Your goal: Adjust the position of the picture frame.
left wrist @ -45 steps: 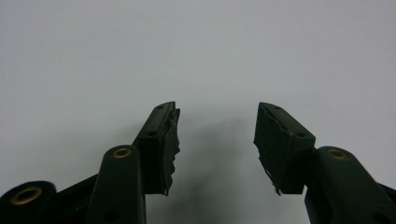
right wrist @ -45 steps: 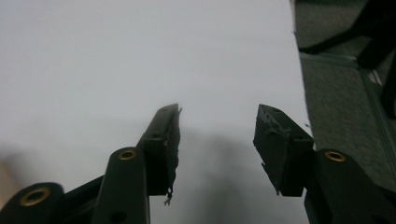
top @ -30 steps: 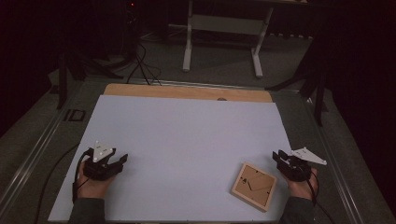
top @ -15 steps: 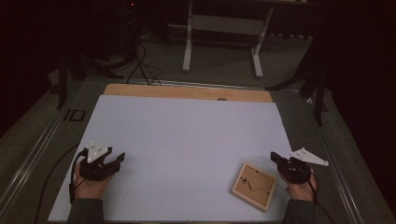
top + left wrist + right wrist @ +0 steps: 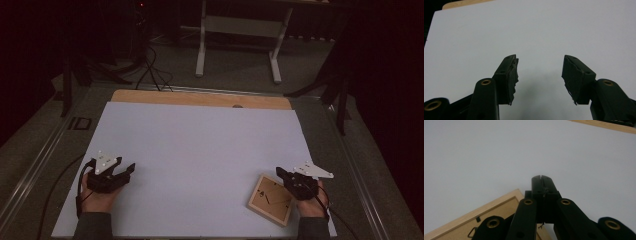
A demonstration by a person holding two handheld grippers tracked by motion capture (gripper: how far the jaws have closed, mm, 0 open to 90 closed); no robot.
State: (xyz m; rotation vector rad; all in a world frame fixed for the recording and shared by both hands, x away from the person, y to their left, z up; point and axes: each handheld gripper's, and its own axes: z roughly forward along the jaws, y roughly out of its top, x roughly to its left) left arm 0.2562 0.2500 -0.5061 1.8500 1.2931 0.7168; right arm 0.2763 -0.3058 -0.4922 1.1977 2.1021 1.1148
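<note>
- Picture frame (image 5: 270, 199) lies flat, back side up, on the white sheet (image 5: 200, 150) at the near right of the table, turned at an angle to the table edge.
- We see its pale wood border and brown backing; in the right gripper view the frame (image 5: 499, 206) shows a small metal hanger clip (image 5: 472, 232) near its rim.
- Right gripper (image 5: 281, 173) sits just right of the frame, held in the person's right hand (image 5: 312, 202) at the near edge; its nose reaches over or beside the frame's far right corner. We cannot tell whether it touches.
- Jaws of the right gripper (image 5: 541, 178) are pressed together, tip to tip, nothing between them. They have just been closing, and the frame is below and left of them, not in the pinch.
- Left gripper (image 5: 131, 167) is at the near left, well apart from the frame, held in the left hand (image 5: 97, 197), pointing right and slightly far.
- Left gripper (image 5: 539, 72) jaws are spread wide over bare white sheet, nothing between them; the pads (image 5: 510, 80) look worn and ragged at the edges.
- Grey three-cornered plates sit on top of both grippers, cables trail off toward the near side.
- Wooden tabletop (image 5: 200, 98) shows as a strip past the far edge of the sheet.
- Beyond the table, on the dark floor: a white stand (image 5: 240, 30) and loose cables (image 5: 150, 75).
</note>
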